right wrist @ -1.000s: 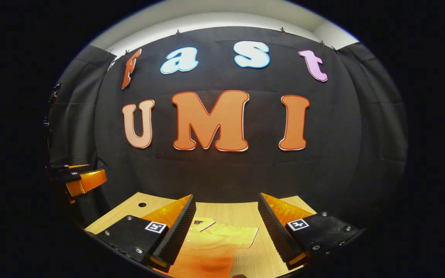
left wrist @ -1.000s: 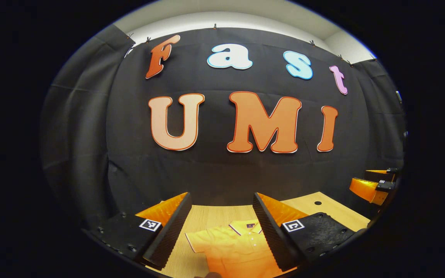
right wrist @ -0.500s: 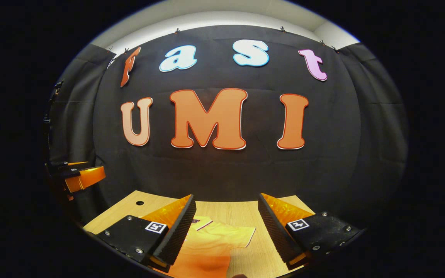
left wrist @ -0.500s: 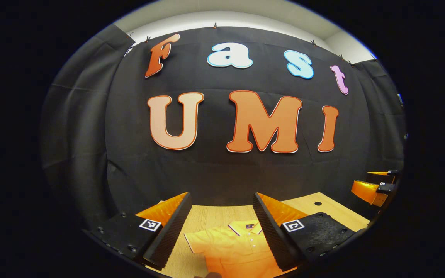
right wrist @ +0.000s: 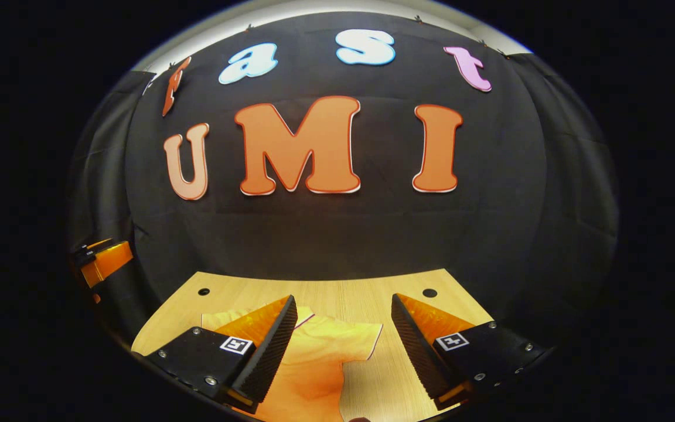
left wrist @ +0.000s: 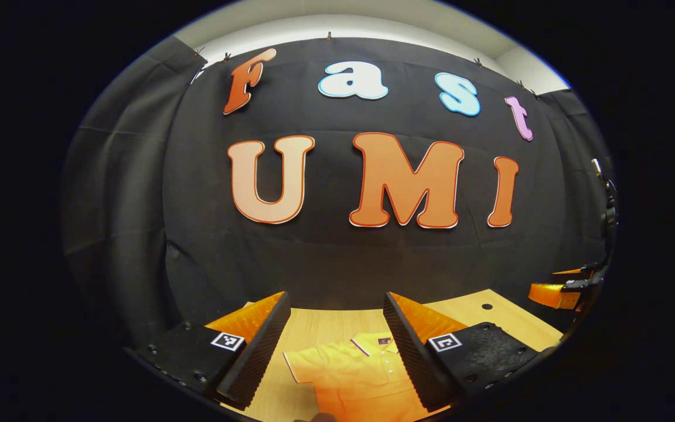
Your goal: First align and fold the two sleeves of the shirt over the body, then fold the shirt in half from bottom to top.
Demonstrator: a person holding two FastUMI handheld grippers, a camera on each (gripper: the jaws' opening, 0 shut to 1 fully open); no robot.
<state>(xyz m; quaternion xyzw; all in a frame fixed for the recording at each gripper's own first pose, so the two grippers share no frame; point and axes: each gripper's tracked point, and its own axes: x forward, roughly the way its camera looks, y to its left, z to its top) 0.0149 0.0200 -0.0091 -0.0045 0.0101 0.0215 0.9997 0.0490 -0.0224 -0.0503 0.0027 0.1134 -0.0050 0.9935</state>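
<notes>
An orange polo shirt (left wrist: pixel 355 375) lies flat on the wooden table (left wrist: pixel 320 325), collar (left wrist: pixel 375 343) toward the wall. In the left gripper view my left gripper (left wrist: pixel 335 300) hovers open above it, and one short sleeve (left wrist: pixel 305 363) lies between the fingers. The right gripper (left wrist: pixel 560 293) shows at the far right edge. In the right gripper view my right gripper (right wrist: pixel 343 300) is open over the shirt (right wrist: pixel 320 363), with the other short sleeve (right wrist: pixel 361 340) spread out between its fingers. The left gripper (right wrist: pixel 100 261) shows at the left edge. Neither holds anything.
The table (right wrist: pixel 326 293) ends at the black cloth wall just behind the shirt. Two small round holes (right wrist: pixel 204 291) (right wrist: pixel 429 292) sit near its back corners. Bare wood lies to the right of the sleeve in the right gripper view.
The right gripper has tipped down and moved forward, so more of the table and sleeve shows. The left gripper has barely shifted. Both stay open.
</notes>
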